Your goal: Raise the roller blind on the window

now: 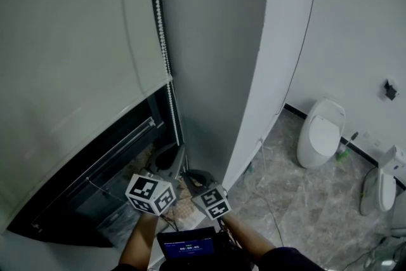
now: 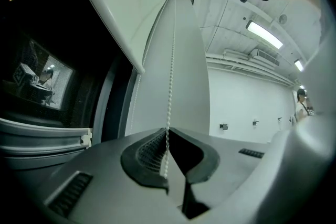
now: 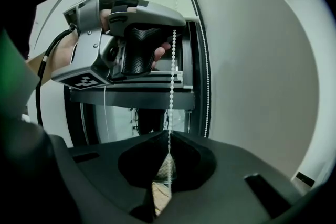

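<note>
The pale roller blind [image 1: 70, 60] covers the upper window, and its bottom bar [image 1: 95, 130] slants above dark glass. A white bead chain [image 1: 162, 28] hangs along the blind's right edge. My left gripper [image 1: 178, 153] is shut on the chain, which runs straight up from its closed tips [image 2: 167, 131] beside the blind [image 2: 131, 2]. Just below it, my right gripper [image 1: 188, 174] is shut on the same strand [image 3: 171, 86]. In the right gripper view the left gripper [image 3: 131, 39] sits above the shut jaws [image 3: 169, 135]. The chain's second strand [image 3: 206, 86] hangs free to the right.
A grey wall panel [image 1: 216, 41] stands right of the chain. The dark window [image 1: 101, 181] and its frame [image 3: 131, 93] lie below the blind. Two white toilet fixtures [image 1: 322, 133] [image 1: 380, 186] stand on the marble floor [image 1: 298, 212] at right. A small screen [image 1: 187, 244] glows near my arms.
</note>
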{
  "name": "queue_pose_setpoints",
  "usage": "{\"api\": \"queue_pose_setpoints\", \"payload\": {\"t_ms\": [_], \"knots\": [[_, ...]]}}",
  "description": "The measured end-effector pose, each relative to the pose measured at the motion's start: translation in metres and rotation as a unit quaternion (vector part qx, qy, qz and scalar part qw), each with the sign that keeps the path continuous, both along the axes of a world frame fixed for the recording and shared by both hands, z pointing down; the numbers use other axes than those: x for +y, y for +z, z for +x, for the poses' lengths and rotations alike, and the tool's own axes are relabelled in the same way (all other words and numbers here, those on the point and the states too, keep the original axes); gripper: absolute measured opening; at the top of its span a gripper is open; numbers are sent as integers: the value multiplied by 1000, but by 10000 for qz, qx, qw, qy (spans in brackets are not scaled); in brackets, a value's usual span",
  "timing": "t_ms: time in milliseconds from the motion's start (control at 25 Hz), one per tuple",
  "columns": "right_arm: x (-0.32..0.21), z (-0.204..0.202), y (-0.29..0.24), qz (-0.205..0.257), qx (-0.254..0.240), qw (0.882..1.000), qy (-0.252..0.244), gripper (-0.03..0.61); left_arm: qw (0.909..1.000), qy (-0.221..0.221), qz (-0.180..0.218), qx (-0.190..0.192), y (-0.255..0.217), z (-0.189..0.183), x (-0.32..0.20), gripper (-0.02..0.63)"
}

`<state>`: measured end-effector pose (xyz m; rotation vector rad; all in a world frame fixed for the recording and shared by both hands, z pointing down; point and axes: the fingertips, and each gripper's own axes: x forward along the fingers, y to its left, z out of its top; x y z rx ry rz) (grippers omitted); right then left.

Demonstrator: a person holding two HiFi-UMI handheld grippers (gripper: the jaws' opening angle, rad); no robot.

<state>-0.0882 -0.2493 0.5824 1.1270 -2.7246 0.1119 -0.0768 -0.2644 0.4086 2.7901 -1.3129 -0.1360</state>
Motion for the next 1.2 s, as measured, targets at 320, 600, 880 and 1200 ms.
{"api": "queue_pose_setpoints", "payload": {"t_ms": [320, 600, 880, 1200], "knots": [[4, 11, 2, -496, -457, 9977, 90, 19, 9996, -152, -13, -256, 2, -3, -7, 15], [-5, 32, -51, -295, -954, 9949, 138, 20, 9995, -218, -117, -181, 14, -4, -22, 15], [-5, 41, -133, 307, -1287, 9912, 8, 20, 9932, -41, -1114, -324, 103, 7, -27, 15], [-3, 33, -175, 541, -1345, 9891, -259, 53, 9688, 78, -2443, -400, 230, 8, 6, 15]]}}
